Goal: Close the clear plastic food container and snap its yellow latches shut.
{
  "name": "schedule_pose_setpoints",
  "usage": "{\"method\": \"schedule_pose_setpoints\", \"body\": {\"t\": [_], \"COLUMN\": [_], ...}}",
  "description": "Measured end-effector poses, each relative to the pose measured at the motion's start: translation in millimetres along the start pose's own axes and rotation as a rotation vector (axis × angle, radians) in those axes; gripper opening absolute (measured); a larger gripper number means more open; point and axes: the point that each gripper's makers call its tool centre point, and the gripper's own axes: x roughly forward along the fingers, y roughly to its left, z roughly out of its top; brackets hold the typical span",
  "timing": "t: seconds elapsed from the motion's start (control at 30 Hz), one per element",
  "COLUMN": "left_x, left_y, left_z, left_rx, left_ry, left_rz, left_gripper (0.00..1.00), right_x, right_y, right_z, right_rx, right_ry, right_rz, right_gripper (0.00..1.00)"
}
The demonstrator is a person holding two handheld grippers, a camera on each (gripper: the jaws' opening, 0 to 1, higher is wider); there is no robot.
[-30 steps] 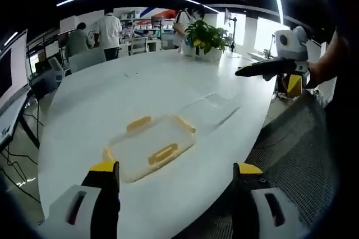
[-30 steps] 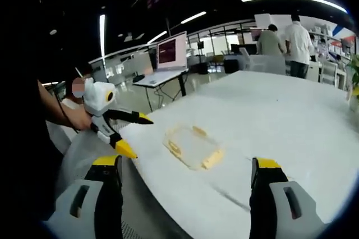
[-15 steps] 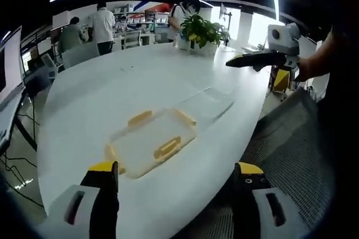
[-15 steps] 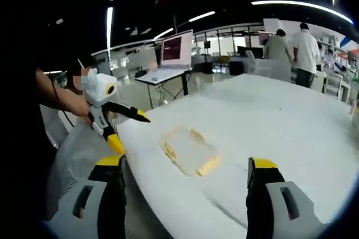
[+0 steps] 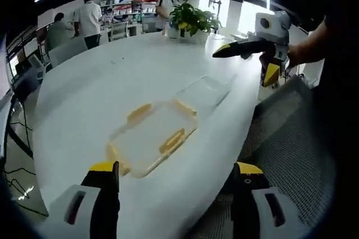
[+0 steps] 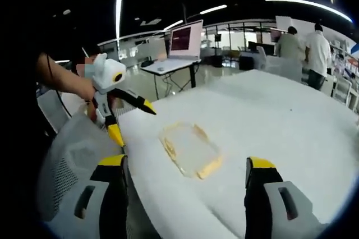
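A clear plastic container [image 5: 152, 139] with yellow latches [image 5: 173, 140] lies on the white table [image 5: 101, 82], just ahead of my left gripper [image 5: 174, 180], which is open and empty. A clear lid [image 5: 205, 92] lies flat beyond it, separate. The right gripper [image 5: 247, 59] shows at upper right of the left gripper view, above the table's edge. In the right gripper view the container [image 6: 189, 149] sits ahead of my right gripper [image 6: 184, 174], open with nothing held. The left gripper [image 6: 126, 118] shows there at left, jaws apart.
A potted plant [image 5: 193, 23] stands at the table's far end. Several people [image 5: 87, 20] stand beyond it. A mesh chair [image 5: 291, 138] sits by the near table edge. A desk with a monitor [image 6: 188, 40] stands in the background.
Both views have shifted as the hands moved. The right gripper has come closer over the table's edge in the left gripper view. The container and lid lie as before.
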Motion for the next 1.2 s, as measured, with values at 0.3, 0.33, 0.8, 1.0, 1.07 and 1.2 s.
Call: {"method": "schedule_pose_setpoints", "body": {"t": [0.3, 0.33, 0.8, 1.0, 1.07, 1.2], "left_x": [2.2, 3.0, 12.4, 16.6, 18.0, 21.5], "left_y": [7.1, 9.2, 30.5, 38.0, 39.5, 42.2], "left_z": [-14.6, -14.5, -16.7, -17.5, -17.7, -18.1], "left_rx": [0.018, 0.021, 0.070, 0.108, 0.118, 0.163], "left_ry": [0.078, 0.080, 0.162, 0.190, 0.198, 0.222], "left_rz": [-0.031, -0.032, -0.060, -0.071, -0.077, -0.092], "left_gripper": [0.81, 0.81, 0.79, 0.79, 0.78, 0.77], "right_x": [16.3, 18.1, 39.3, 47.2, 48.6, 52.0], "right_y": [-9.2, -9.8, -16.7, -15.3, -14.9, -16.6], "right_z": [-5.8, -5.2, -10.9, -15.1, -17.8, -19.8], "right_rx": [-0.023, -0.039, -0.107, -0.118, -0.126, -0.143], "right_ry": [0.055, 0.058, 0.125, 0.153, 0.169, 0.189], "right_rz": [0.032, 0.034, 0.073, 0.091, 0.098, 0.104], "right_gripper": [0.81, 0.81, 0.78, 0.77, 0.76, 0.75]}}
